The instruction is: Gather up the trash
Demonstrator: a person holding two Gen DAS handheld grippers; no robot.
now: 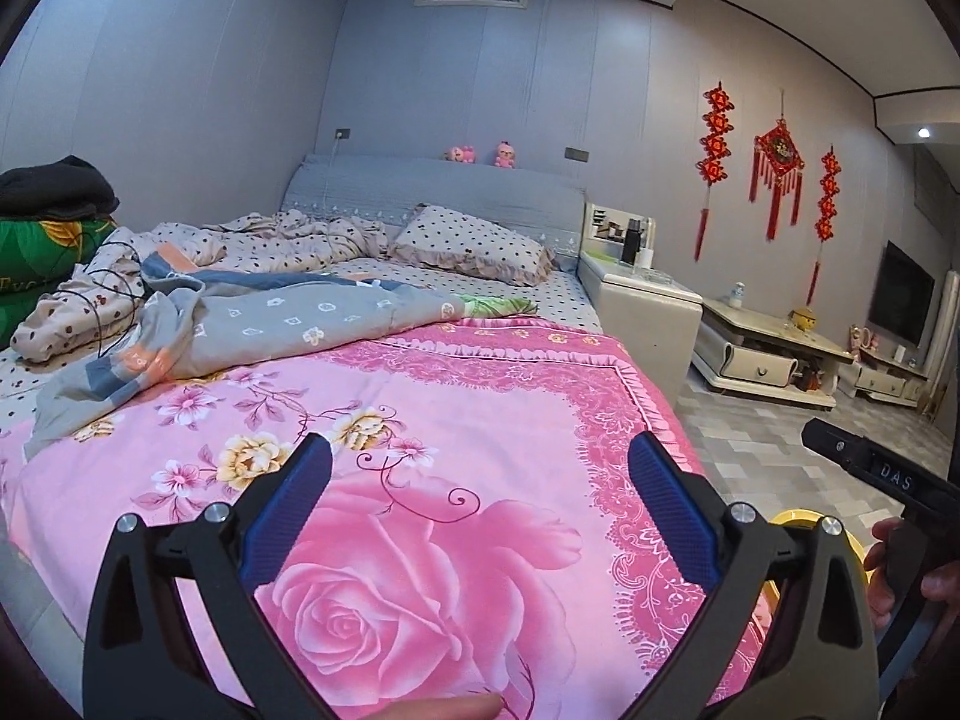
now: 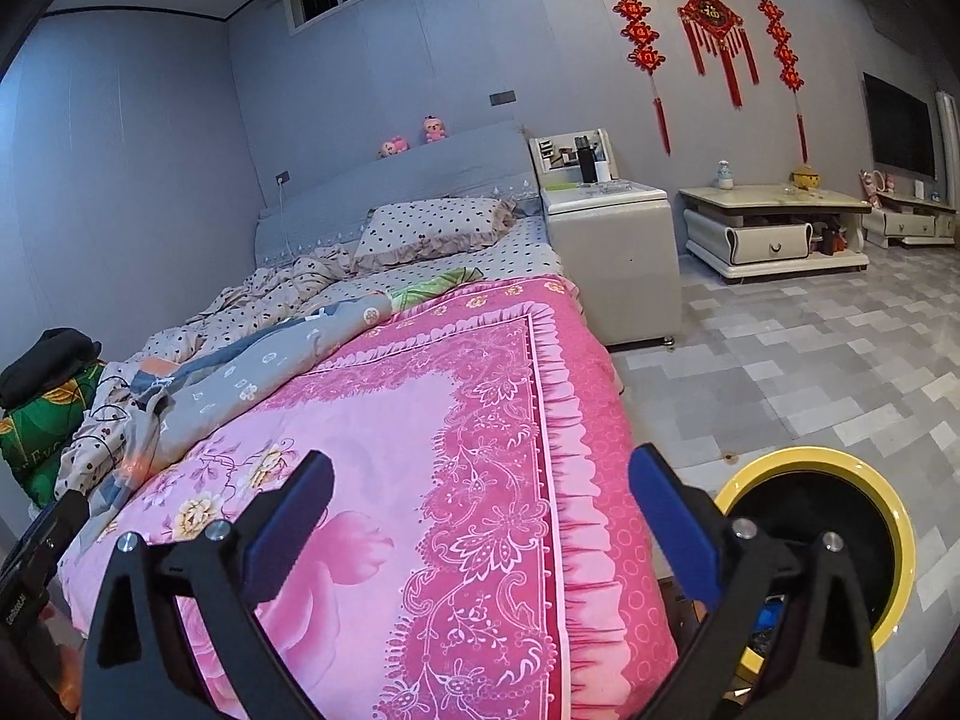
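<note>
My left gripper (image 1: pixel 480 462) hangs open over the pink rose bedspread (image 1: pixel 420 420), nothing between its blue pads. My right gripper (image 2: pixel 480 474) is open too, above the bedspread's ruffled right edge (image 2: pixel 576 408), also with nothing in it. A yellow-rimmed bin (image 2: pixel 840 540) with a dark inside stands on the floor beside the bed, just right of the right gripper; something blue (image 2: pixel 771 615) lies in it. A sliver of the bin's rim (image 1: pixel 792 519) peeks out behind the left gripper's right finger. The other gripper's body (image 1: pixel 870 468) and a hand (image 1: pixel 900 570) show at the right. I see no loose trash on the bed.
Crumpled grey and polka-dot bedding (image 1: pixel 240 300), a pillow (image 1: pixel 468 243) and a black cable (image 1: pixel 114 288) lie further up the bed. A white nightstand (image 2: pixel 606 228), a low table (image 2: pixel 774 222) and a TV (image 2: pixel 900 126) stand along the right wall, with tiled floor (image 2: pixel 780 372) between.
</note>
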